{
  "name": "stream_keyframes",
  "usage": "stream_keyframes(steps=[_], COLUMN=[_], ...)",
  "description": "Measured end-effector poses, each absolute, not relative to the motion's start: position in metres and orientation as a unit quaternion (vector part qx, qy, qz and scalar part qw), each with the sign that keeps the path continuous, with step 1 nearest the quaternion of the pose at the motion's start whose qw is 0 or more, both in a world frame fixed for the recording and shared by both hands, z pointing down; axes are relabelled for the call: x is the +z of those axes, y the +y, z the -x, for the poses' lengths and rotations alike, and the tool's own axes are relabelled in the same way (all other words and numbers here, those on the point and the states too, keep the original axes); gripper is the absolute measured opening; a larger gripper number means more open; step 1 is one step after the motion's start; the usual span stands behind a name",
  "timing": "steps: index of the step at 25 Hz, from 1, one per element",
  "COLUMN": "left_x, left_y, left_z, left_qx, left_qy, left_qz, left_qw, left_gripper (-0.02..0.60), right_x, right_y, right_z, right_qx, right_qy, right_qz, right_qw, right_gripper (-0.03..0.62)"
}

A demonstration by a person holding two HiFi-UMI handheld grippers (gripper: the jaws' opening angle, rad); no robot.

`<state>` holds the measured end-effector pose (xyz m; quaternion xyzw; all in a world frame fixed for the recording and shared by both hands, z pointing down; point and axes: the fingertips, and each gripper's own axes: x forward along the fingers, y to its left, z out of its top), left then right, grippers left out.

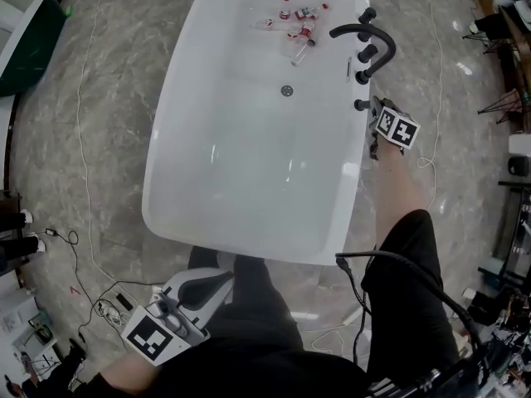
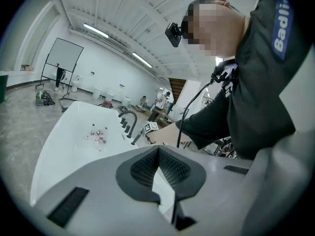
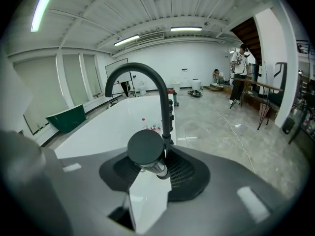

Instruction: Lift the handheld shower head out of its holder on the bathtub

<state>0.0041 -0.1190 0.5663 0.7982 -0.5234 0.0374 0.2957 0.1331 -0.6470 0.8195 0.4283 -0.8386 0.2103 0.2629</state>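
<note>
The black handheld shower head (image 1: 362, 104) stands in its holder on the white bathtub's right rim (image 1: 358, 164), just in front of the arched black faucet (image 1: 369, 38). My right gripper (image 1: 373, 110) reaches it from the near side. In the right gripper view the shower head's round black top and chrome neck (image 3: 146, 150) sit between the pads of the right gripper (image 3: 154, 167), which close on the neck. My left gripper (image 1: 222, 279) hangs low by the person's legs at the tub's near end, its jaws together and empty (image 2: 158, 154).
Several small red-capped bottles (image 1: 294, 19) lie at the tub's far end beyond the drain (image 1: 287, 90). Black knobs (image 1: 365, 53) line the rim by the faucet. Cables (image 1: 83, 264) trail over the marble floor. People stand far off in the hall (image 3: 240, 68).
</note>
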Motion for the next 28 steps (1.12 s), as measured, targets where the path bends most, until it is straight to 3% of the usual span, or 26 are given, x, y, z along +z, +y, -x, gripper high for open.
stream_keyframes(steps=[11, 28], left_x=[0.528, 0.444], left_y=[-0.114, -0.086], left_z=[-0.009, 0.044], left_qx=[0.018, -0.027], left_qy=[-0.491, -0.476], left_qz=[-0.832, -0.86], left_qw=[0.259, 0.182], left_gripper=[0.005, 0.005], right_x=[0.766, 0.669], right_y=[-0.605, -0.492], right_z=[-0.153, -0.148], right_qx=[0.221, 0.262], right_qy=[-0.835, -0.83], right_qz=[-0.445, -0.457], right_qw=[0.236, 0.184], right_gripper=[0.132, 0.132])
